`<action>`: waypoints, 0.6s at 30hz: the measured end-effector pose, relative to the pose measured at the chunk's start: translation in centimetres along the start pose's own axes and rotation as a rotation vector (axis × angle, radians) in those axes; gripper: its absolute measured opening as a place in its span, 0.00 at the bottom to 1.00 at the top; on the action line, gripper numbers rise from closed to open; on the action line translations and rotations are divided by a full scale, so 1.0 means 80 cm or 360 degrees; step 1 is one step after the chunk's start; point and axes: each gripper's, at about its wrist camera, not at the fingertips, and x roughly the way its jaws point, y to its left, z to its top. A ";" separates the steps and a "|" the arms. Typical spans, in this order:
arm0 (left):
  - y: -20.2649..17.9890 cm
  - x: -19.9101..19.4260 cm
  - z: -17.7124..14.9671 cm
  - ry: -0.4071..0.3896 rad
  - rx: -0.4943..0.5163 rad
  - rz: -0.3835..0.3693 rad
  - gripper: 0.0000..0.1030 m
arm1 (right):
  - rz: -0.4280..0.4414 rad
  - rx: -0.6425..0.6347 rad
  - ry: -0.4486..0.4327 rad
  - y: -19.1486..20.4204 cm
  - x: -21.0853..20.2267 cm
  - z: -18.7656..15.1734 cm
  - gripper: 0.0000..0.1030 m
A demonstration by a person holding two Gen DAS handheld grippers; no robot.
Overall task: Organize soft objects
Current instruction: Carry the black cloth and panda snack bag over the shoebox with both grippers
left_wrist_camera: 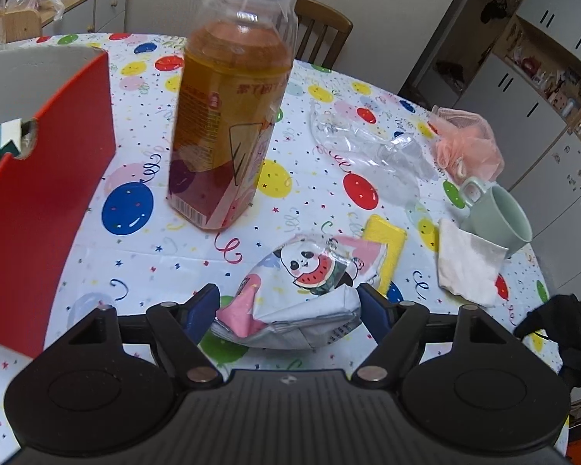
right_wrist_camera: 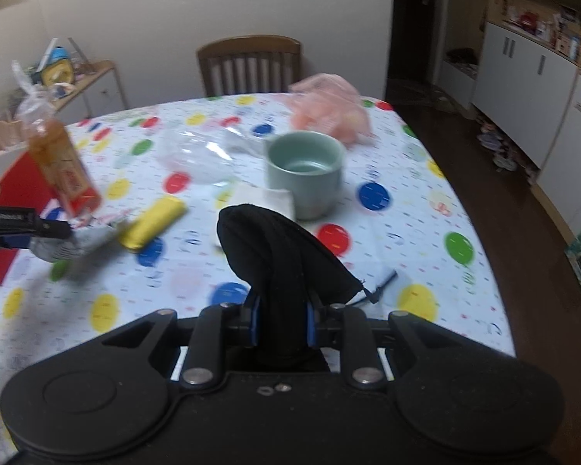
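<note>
A soft tissue pack [left_wrist_camera: 310, 290] printed with a panda and watermelon sits crumpled between the blue pads of my left gripper [left_wrist_camera: 286, 302], which is shut on it just above the balloon-print tablecloth [left_wrist_camera: 135, 263]. In the right wrist view the same tissue pack [right_wrist_camera: 73, 242] shows at the left edge. My right gripper [right_wrist_camera: 282, 310] is shut on a black fabric item [right_wrist_camera: 275, 255] with a thin cord, held above the table. That black fabric item [left_wrist_camera: 561, 329] also shows at the right of the left wrist view. A yellow sponge [left_wrist_camera: 391, 248] lies flat behind the pack.
A red box [left_wrist_camera: 38, 193] stands at the left, with an orange drink bottle [left_wrist_camera: 228, 116] beside it. A green mug [right_wrist_camera: 306, 170], a white cloth [left_wrist_camera: 468, 267], a clear plastic bag [left_wrist_camera: 368, 143] and a pink mesh puff [right_wrist_camera: 329, 108] lie at the right. A wooden chair [right_wrist_camera: 251, 62] stands behind.
</note>
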 end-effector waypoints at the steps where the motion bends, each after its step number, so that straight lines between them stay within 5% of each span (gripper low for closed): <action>1: 0.000 -0.005 -0.001 -0.0005 -0.0001 -0.0005 0.74 | 0.0019 -0.0012 -0.0008 0.008 -0.003 0.003 0.20; 18: 0.037 -0.092 -0.005 -0.0159 -0.0025 -0.0092 0.73 | 0.0276 -0.0131 -0.0083 0.113 -0.040 0.044 0.20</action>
